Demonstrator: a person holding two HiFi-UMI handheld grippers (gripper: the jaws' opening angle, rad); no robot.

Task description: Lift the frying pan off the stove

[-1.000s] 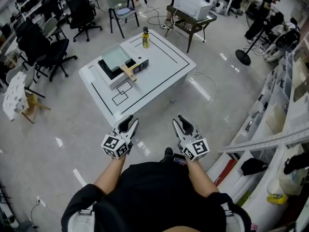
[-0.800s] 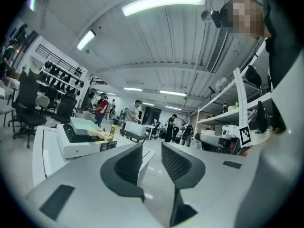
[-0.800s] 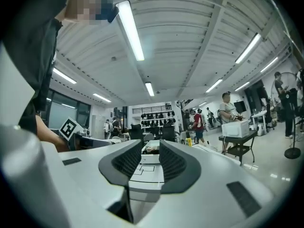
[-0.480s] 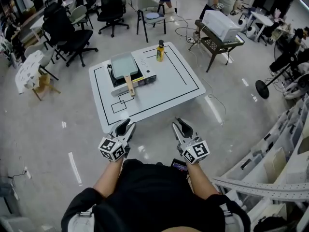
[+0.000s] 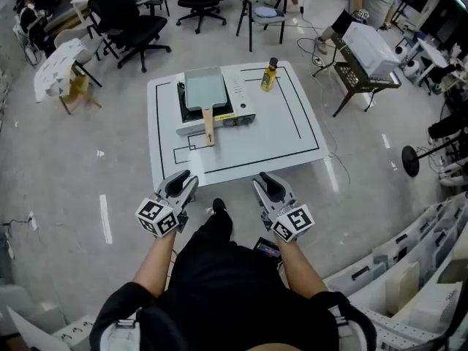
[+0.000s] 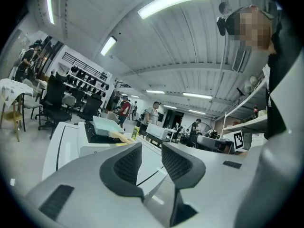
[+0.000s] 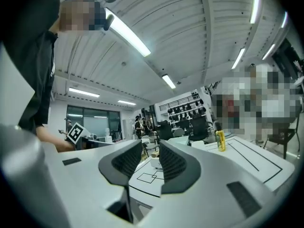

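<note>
Left gripper: held low in front of the person's body, short of the table's near edge. Its jaws stand apart with a narrow gap and nothing lies between them. I judge it is being carried ready, not working.
Right gripper: level with the left one and beside it, aimed the same way. Its jaws are likewise parted and empty.
Table: white, marked with black outlines, just beyond both grippers. The near half is bare, so the way in is free.
Handle: wooden, pointing back toward the person and reaching past the stove's front edge. It is probably the intended place to grip, being on the near side and away from the pan body.
Stove: a low white unit on the table's far-left part, front panel facing the person.
Pan: pale and rectangular, sitting flat on top of the stove, well apart from both grippers and not yet lifted.
Bottle: yellow, upright near the far edge, to the right of the stove and apart from it. It should not hinder a lift.
Chairs: office chairs on the floor beyond the table, no part of the job.
Stage: approach only, as I read it. A gripper has to reach across the bare table to the handle before any lift.
</note>
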